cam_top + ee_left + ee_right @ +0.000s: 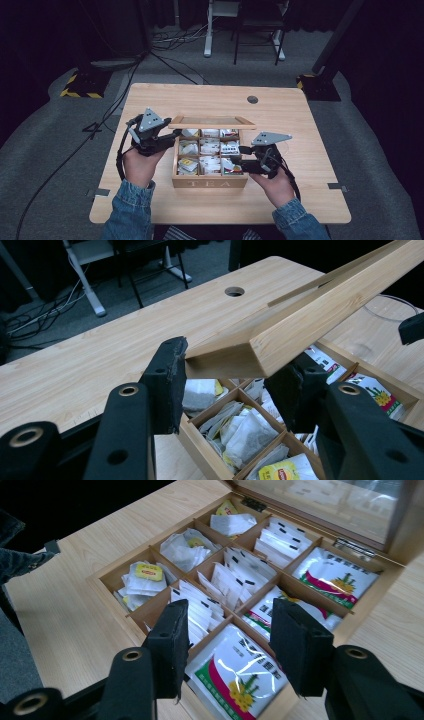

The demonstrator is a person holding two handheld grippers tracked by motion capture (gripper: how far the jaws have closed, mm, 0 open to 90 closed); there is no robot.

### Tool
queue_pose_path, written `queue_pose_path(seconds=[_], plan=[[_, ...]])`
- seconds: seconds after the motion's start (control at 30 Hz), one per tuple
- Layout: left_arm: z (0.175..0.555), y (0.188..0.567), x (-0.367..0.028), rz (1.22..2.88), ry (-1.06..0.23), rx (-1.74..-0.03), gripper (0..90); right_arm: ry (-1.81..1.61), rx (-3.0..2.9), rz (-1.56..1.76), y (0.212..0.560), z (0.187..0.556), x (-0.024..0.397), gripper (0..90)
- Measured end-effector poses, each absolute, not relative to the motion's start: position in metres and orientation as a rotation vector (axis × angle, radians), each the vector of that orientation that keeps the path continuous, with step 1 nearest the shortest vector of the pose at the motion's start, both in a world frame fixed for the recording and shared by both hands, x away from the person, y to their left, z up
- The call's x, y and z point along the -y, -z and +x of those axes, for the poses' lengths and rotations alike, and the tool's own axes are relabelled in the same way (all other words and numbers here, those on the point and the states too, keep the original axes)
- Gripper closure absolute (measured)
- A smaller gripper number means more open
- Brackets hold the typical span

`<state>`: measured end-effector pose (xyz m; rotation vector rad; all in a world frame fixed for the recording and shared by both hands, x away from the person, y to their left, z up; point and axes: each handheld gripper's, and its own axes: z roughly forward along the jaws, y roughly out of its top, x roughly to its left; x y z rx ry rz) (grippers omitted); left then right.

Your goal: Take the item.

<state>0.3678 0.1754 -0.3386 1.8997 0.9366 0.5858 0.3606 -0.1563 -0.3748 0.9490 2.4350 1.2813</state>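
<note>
Gripping the raised lid (320, 315) of the wooden tea box (210, 182), the left gripper (227, 367) has its jaws clamped on the lid's corner, one pad against the end face and the other under the frame; the lid stands open above the compartments, hinged along the box's far side, its pane showing in the right gripper view; the left gripper sits at the box's far left corner in the high view, the left hand (140, 167) beneath it.

The box rests near the middle of the table (150, 100), closer to the near edge than the far one, the word TEA on its front wall; nine compartments hold tea bags (142, 577) and sachets.

The right gripper (227, 640) hovers over the box's near right corner with its jaws parted about halfway and nothing between the pads; below the gap lies a green and red sachet (235, 677) in the corner compartment; the left jaw hangs above the neighbouring compartment of white packets (200, 610); whether either jaw touches the dividers I cannot tell; the right hand (275, 187) holds it from the near edge.
</note>
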Motion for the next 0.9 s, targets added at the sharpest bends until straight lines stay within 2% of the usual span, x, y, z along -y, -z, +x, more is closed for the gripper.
queue_pose_path(seconds=[0.9], plan=[[0.365, 0.34, -0.175, 1.905, -0.594, -0.936, 51.7, -1.251, -2.6, 0.777, 0.402, 0.369, 0.066, 50.6]])
